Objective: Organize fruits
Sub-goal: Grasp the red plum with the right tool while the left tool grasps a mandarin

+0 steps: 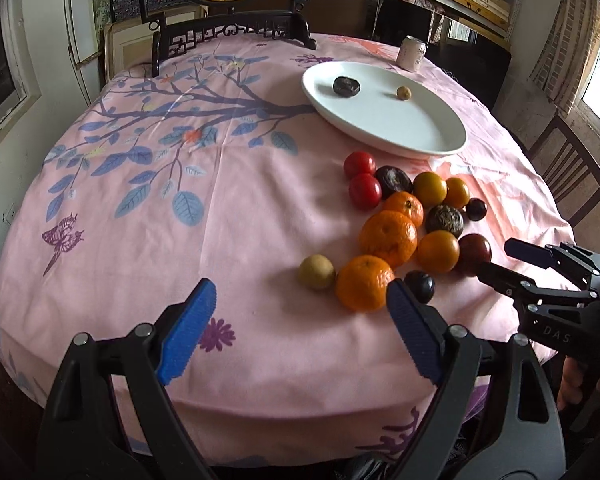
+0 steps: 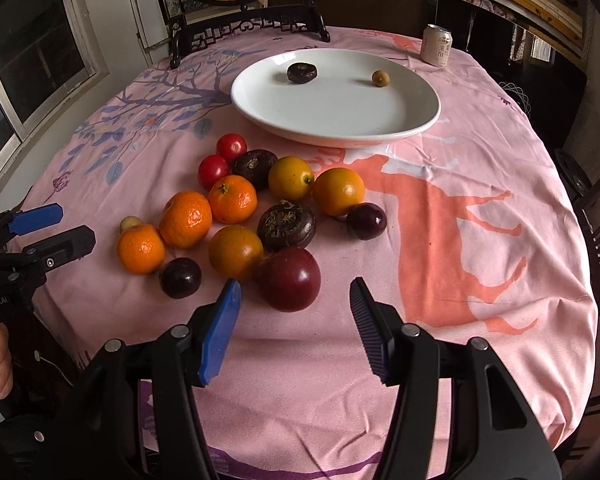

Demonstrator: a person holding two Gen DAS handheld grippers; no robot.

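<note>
A pink floral tablecloth [image 2: 460,152] covers the table; fruits [image 2: 236,236] cluster before a white plate [image 2: 336,120] holding 2. The left gripper [image 1: 300,304] and right gripper [image 2: 296,300] gape wide, empty.

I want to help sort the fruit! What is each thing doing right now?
Left tool: open, holding nothing.
Right tool: open, holding nothing, just short of the big dark red fruit.
White plate: holds only a dark fruit and a small tan fruit, lying apart.
Pile of fruit: lying on the cloth, not on the plate.
Can: upright.
</note>
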